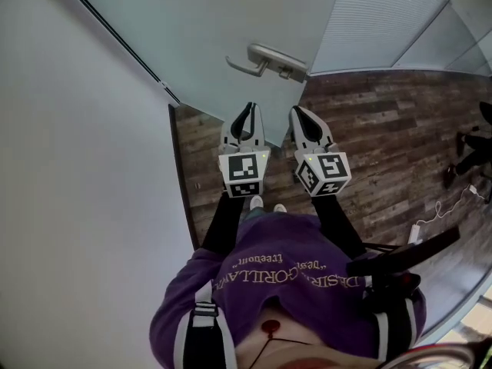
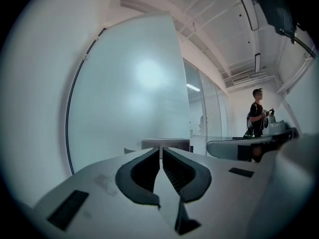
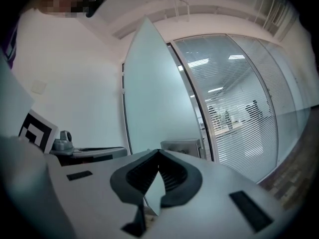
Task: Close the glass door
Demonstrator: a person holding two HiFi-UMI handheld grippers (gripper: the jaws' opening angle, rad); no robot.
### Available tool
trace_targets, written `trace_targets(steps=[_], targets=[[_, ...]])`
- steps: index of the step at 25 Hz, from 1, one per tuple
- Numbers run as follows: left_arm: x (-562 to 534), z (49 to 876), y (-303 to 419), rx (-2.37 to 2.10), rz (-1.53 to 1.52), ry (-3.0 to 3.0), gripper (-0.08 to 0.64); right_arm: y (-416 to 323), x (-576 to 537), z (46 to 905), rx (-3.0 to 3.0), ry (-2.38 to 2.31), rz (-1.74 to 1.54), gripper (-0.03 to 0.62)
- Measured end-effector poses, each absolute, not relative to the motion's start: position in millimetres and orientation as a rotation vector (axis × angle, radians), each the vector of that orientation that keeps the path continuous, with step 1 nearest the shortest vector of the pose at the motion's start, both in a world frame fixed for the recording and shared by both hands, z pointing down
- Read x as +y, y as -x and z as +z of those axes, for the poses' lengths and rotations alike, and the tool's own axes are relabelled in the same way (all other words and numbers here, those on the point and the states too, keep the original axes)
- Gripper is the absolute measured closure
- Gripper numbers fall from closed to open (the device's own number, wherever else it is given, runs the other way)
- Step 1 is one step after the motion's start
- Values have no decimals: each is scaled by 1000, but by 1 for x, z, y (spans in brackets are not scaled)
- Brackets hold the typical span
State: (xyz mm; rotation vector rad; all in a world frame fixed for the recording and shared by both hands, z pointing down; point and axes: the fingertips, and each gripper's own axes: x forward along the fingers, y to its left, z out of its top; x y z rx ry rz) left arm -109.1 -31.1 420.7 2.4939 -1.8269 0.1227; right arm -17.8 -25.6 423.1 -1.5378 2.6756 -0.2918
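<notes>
Below our purple sweatshirt (image 1: 292,283), we hold both tools level and side by side above the wooden floor (image 1: 384,129). The left gripper (image 1: 247,106) has its jaws pressed together with nothing between them, and the right gripper (image 1: 296,111) is likewise closed and empty. Just beyond their tips, touching neither, is the metal door handle (image 1: 265,58). It is mounted near the free edge of the frosted glass door (image 1: 231,14), which stands open at an angle to the white wall (image 1: 77,167) on our left. To the right of the door runs a glass partition with blinds (image 1: 384,21). In the left gripper view, a person (image 2: 256,114) stands far off across the room.
</notes>
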Motion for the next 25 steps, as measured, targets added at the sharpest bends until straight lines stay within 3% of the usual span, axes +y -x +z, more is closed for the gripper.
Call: trace_targets(steps=[8, 10, 13, 19, 25], targets=[[-75, 436, 116, -1761, 471, -2713, 558, 20, -33, 428, 2623, 1624, -287, 601], [-87, 438, 114, -1711, 649, -2802, 480, 19, -33, 428, 2613, 1642, -282, 601], [-106, 441, 114, -1677, 993, -2912, 441, 17, -34, 428, 2597, 1667, -286, 601], [-144, 483, 116, -1514, 1863, -2921, 437, 20, -36, 431, 2591, 1694, -282, 601], [-165, 489, 117, -1572, 2163, -2859, 436, 23, -38, 432, 2585, 1716, -286, 601]])
